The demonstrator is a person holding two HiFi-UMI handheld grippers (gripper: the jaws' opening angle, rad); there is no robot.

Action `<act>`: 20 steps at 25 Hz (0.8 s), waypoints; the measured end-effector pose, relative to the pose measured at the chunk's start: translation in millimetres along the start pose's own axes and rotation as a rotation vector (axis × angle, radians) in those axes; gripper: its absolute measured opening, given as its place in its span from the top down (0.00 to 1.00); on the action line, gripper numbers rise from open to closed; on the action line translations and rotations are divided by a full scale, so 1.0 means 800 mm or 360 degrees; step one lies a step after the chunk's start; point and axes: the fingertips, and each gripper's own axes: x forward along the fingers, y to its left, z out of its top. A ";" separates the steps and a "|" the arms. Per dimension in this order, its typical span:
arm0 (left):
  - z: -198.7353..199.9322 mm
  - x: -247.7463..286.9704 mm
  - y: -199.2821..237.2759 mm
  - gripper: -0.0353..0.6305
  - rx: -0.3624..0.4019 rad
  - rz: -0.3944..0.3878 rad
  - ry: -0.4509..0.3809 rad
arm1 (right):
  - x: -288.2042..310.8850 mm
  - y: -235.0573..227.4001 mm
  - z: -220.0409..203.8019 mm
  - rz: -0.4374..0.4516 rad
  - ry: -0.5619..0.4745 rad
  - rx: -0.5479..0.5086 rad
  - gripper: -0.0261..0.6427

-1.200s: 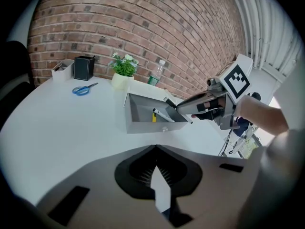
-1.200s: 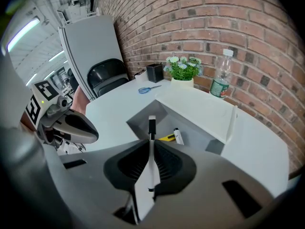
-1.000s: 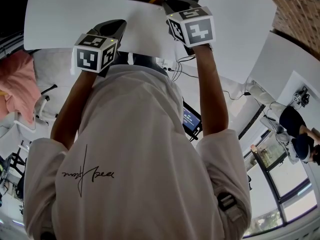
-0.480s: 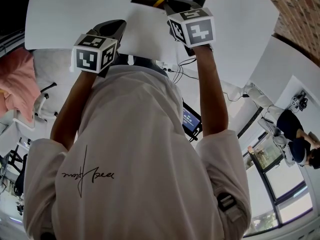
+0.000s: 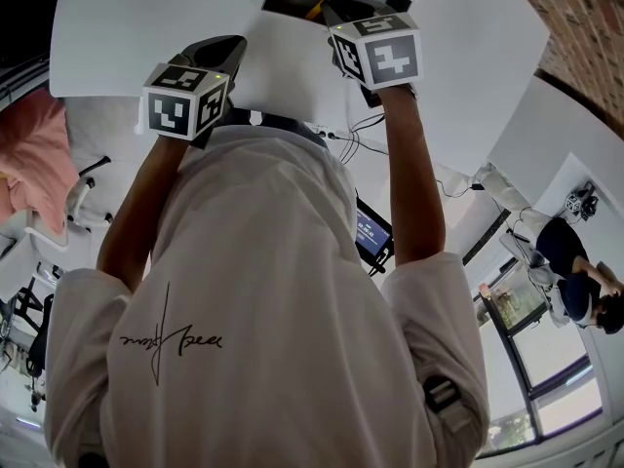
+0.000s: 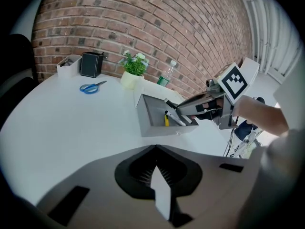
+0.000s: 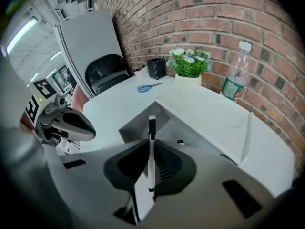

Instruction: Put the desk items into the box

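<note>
An open grey box (image 6: pixel 152 120) sits on the white table, its lid (image 7: pixel 205 109) folded back. A yellow item (image 6: pixel 166 120) lies inside it. My right gripper (image 7: pixel 151 144) is shut on a white pen with a black cap (image 7: pixel 152 127), which points down over the box's inside. In the left gripper view, that right gripper (image 6: pixel 193 109) reaches in from the right above the box. My left gripper (image 6: pixel 155 149) is shut and empty, held back left of the box. Blue-handled scissors (image 6: pixel 92 87) lie on the table farther off. The head view shows both marker cubes, left (image 5: pixel 185 100) and right (image 5: pixel 375 55).
A black pen holder (image 6: pixel 92 64), a white container (image 6: pixel 68 66), a potted plant (image 6: pixel 134 70) and a water bottle (image 7: pixel 236 75) stand along the brick wall. A black chair (image 7: pixel 107 73) is at the table's far side. The person's body fills most of the head view.
Both grippers stay nearly still. The head view has shifted a little, and the pen stays gripped over the box.
</note>
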 end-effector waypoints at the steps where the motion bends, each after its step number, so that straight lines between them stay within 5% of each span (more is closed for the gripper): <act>1: 0.001 0.001 0.002 0.94 -0.0002 0.0000 0.0003 | 0.001 -0.001 0.001 0.0001 0.0002 0.0002 0.88; 20: 0.012 0.008 0.036 0.94 -0.0060 0.0012 0.0035 | 0.038 -0.011 0.020 0.0019 0.0056 0.0008 0.88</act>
